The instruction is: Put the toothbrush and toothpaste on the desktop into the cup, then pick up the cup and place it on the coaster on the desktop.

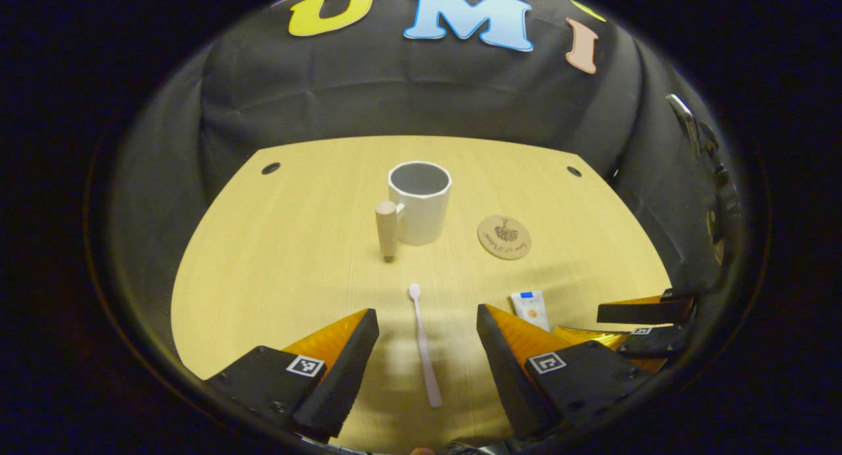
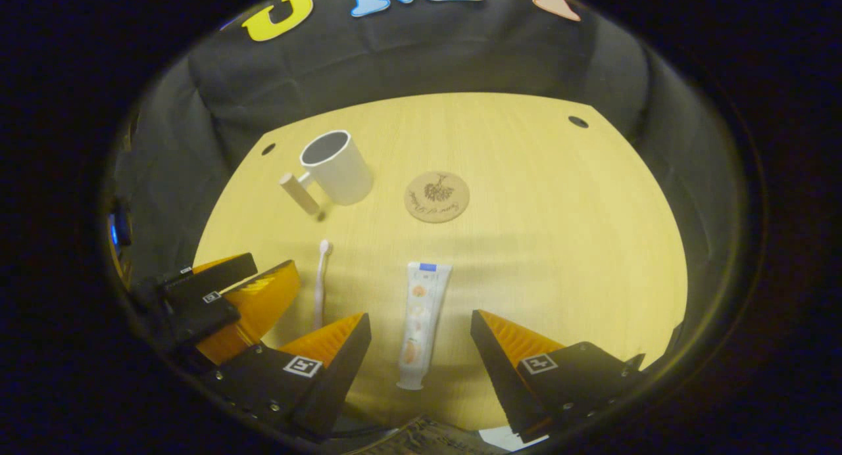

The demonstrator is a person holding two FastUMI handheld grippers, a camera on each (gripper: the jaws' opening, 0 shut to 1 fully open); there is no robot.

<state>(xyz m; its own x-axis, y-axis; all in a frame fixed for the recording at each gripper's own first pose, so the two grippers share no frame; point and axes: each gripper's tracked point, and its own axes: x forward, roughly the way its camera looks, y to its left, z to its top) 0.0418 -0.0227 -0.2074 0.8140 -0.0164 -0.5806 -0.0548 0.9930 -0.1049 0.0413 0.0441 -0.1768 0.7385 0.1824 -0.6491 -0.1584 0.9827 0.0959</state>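
Observation:
A pale pink toothbrush [image 1: 424,343] lies flat on the wooden desktop [image 1: 276,271], between the open fingers of my left gripper [image 1: 427,323], head pointing away. The white toothpaste tube [image 2: 418,320] lies between the open fingers of my right gripper [image 2: 421,327], cap toward me. Neither gripper touches its object. Farther back stands a white cup [image 1: 420,202] with a wooden handle [image 1: 387,228], upright and empty; it also appears in the right gripper view as the cup [image 2: 337,167]. A round coaster [image 1: 504,237] lies right of the cup, also seen as the coaster [image 2: 437,196]. The toothbrush [image 2: 321,281] lies left of the tube.
The other gripper [image 1: 648,327] shows at the right of the left gripper view, by the toothpaste [image 1: 530,308]. The left gripper [image 2: 223,297] shows at the left of the right gripper view. Two cable holes [image 1: 270,168] [image 1: 574,171] sit near the desktop's back edge.

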